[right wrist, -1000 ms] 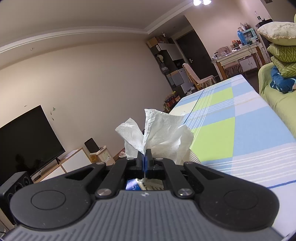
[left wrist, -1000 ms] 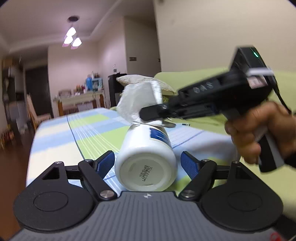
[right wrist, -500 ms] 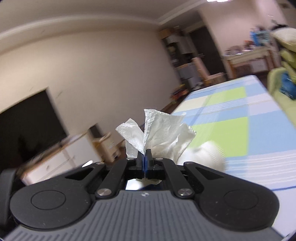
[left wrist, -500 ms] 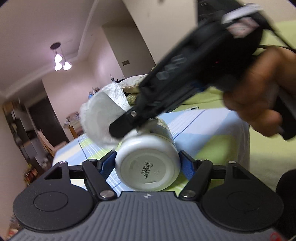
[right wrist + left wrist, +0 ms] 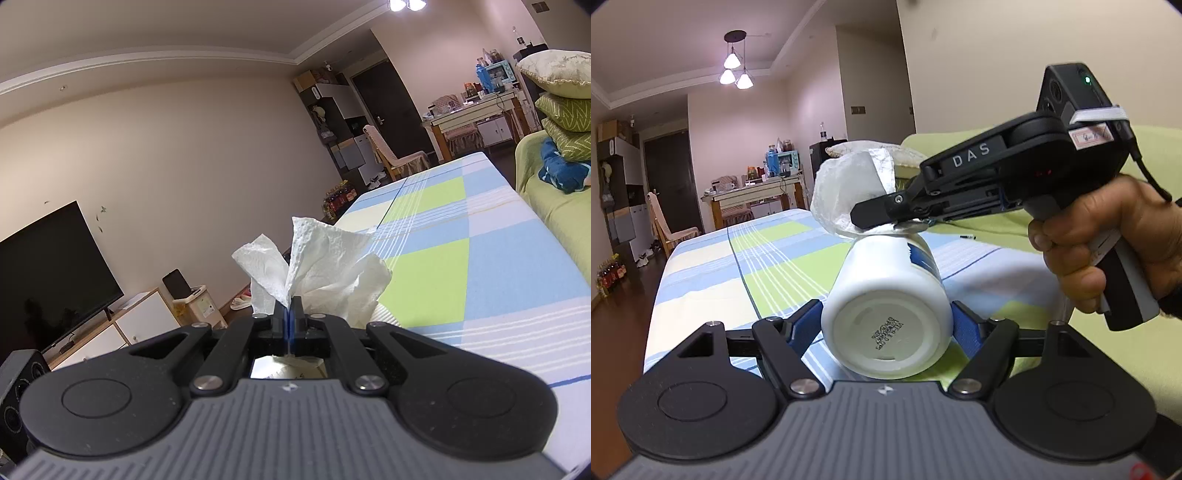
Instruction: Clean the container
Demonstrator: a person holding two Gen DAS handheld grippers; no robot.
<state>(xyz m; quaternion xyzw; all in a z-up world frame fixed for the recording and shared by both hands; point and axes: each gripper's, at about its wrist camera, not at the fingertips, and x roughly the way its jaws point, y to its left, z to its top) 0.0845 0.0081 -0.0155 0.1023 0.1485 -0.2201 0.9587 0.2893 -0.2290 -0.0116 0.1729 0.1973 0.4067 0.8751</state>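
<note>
- We find the left gripper closed on a white bottle, one blue pad pressed to each side of the body.
- The bottle lies on its side, base towards the left camera, printed code visible on the base. A blue label runs along its flank at 2 o'clock.
- The bottle fills the centre of the left view, held over a checked tablecloth in blue, green and white.
- We see the right gripper entering the left view from 3 o'clock, held in a bare hand. Its tip sits at the far end of the bottle, at the neck.
- In the right view, the right gripper has its jaws fully together, pinching a crumpled white paper towel between them.
- The towel bulges out at 12 o'clock beyond the jaws and sits against the bottle's far end. We cannot tell whether the opening itself is covered.
- In the right view the bottle is mostly hidden by the gripper body.
- Surroundings: a green sofa at 3 o'clock in the left view; stacked cushions at 2 o'clock and a dark television at 9 o'clock in the right view.
</note>
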